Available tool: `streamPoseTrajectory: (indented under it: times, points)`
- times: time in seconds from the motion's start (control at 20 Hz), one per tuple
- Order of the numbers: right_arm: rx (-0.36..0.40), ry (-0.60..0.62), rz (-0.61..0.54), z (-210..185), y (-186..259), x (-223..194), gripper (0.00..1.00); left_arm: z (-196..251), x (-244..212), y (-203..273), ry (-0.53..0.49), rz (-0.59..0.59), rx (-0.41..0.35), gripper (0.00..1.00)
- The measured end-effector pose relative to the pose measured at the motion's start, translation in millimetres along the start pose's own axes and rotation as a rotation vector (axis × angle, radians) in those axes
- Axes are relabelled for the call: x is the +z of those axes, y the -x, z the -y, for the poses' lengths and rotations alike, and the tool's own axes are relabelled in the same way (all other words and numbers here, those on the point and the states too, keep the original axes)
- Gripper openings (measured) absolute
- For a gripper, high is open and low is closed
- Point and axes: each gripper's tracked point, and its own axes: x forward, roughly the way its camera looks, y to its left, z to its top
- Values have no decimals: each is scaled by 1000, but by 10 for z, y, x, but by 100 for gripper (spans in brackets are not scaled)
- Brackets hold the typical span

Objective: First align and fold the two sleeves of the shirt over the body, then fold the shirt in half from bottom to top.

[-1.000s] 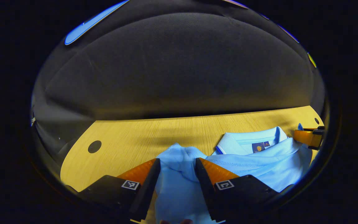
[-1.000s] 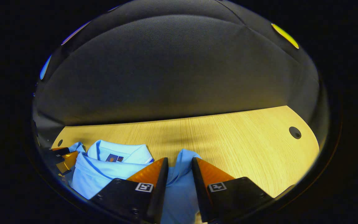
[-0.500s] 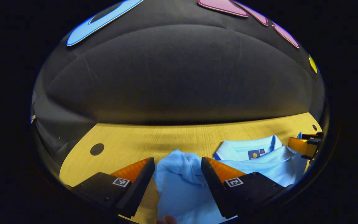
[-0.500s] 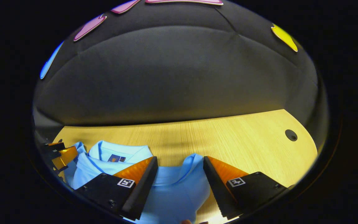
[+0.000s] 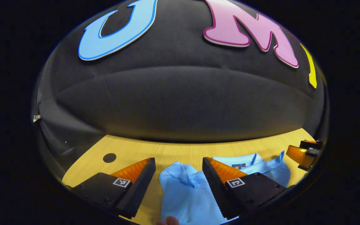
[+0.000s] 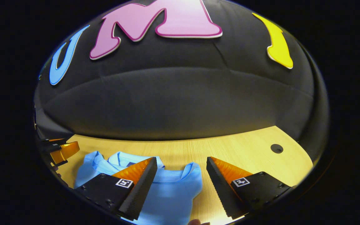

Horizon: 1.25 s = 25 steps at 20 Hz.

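Folded shirt (image 5: 186, 190) lies flat on the table (image 5: 130, 153), collar toward the wall; left gripper (image 5: 178, 167) and right gripper (image 6: 181, 165) both released above it

A light wooden table (image 5: 180, 151) with fine grain runs across the lower part of both views. It has 1 round dark hole (image 5: 109, 157) near its left end and another (image 6: 276, 148) near its right end. Behind it hangs black padded cloth (image 6: 180, 100).

A pale wooden table (image 5: 180, 150) (one round hole (image 5: 109, 157) at 8 o'clock in the left gripper view) carries a light-blue shirt (image 6: 170, 193) — lying folded at 6 o'clock.
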Motion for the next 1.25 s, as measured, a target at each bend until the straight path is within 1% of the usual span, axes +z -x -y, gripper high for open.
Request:
streamPoseTrajectory:
  times: [0.25, 0.45, 0.6, 0.7, 0.9, 1.0, 1.1, 1.25]
  points:
    - [18, 24, 74, -39, 623, 366, 99, -22, 264, 716, -8, 70, -14, 96]
    - [25, -5, 102, -92, 1168, 498, 99, 2, 429, 1328, 9, 111, -31, 96]
    - [37, 14, 113, -142, 1545, 625, 99, 57, 481, 1832, 23, 131, -46, 96]
    - [53, 22, 132, -191, 1855, 735, 99, 120, 476, 2160, 25, 136, -51, 96]
    - [88, 65, 189, -215, 2602, 915, 98, 224, 548, 2870, -9, 161, -47, 96]
    - [92, 81, 204, -139, 2901, 935, 98, 275, 588, 3177, -7, 175, -57, 95]
    - [94, 54, 213, -59, 3221, 926, 98, 313, 609, 3519, -19, 189, -52, 96]
    - [85, 52, 234, 44, 3581, 899, 98, 415, 620, 3874, -20, 200, -64, 96]
